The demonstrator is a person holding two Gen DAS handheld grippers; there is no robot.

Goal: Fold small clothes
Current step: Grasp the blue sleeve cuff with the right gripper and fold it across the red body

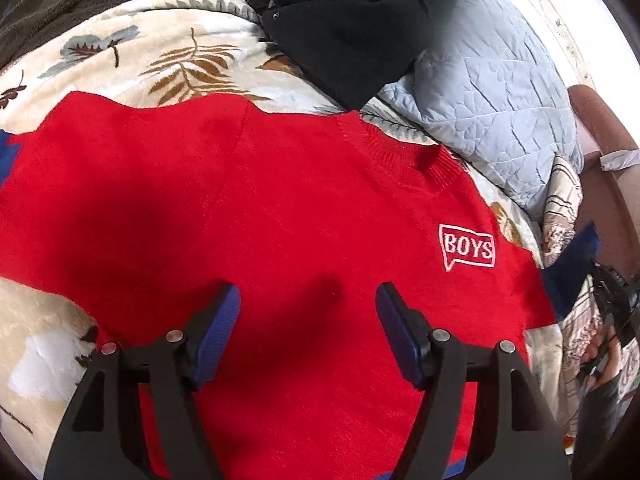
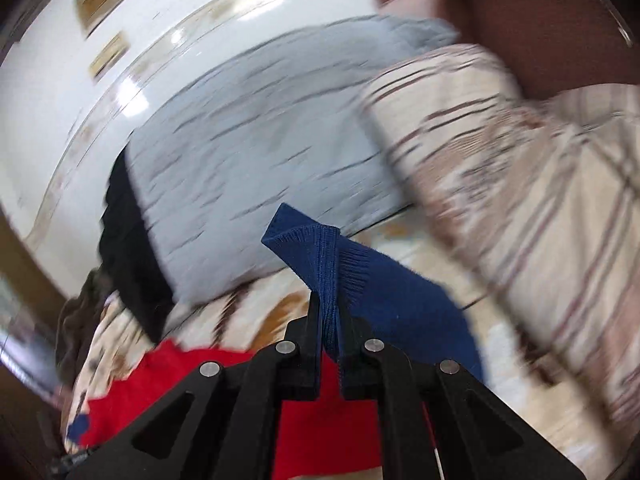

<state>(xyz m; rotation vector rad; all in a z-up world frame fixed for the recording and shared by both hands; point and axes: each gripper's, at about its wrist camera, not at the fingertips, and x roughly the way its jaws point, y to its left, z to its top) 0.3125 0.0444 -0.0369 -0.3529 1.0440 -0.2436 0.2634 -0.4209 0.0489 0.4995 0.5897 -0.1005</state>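
A small red knit sweater [image 1: 280,208] with a white "BOYS" patch [image 1: 467,247] lies spread face up on a leaf-print blanket [image 1: 132,60]. Its sleeves end in navy blue. My left gripper [image 1: 308,300] hovers open just above the sweater's chest, touching nothing. My right gripper [image 2: 329,304] is shut on the navy blue sleeve cuff [image 2: 316,248] and holds it lifted off the bed; the red body [image 2: 224,384] shows below it. The same lifted sleeve [image 1: 572,272] and right gripper [image 1: 612,300] show at the right edge of the left wrist view.
A black garment [image 1: 352,28] lies on the blanket beyond the sweater's collar. A light blue quilted pillow [image 1: 496,92] sits at the right [image 2: 260,160], beside a striped beige pillow [image 2: 520,184]. A dark fleece [image 1: 72,0] lies at far left. A white wall stands behind the bed.
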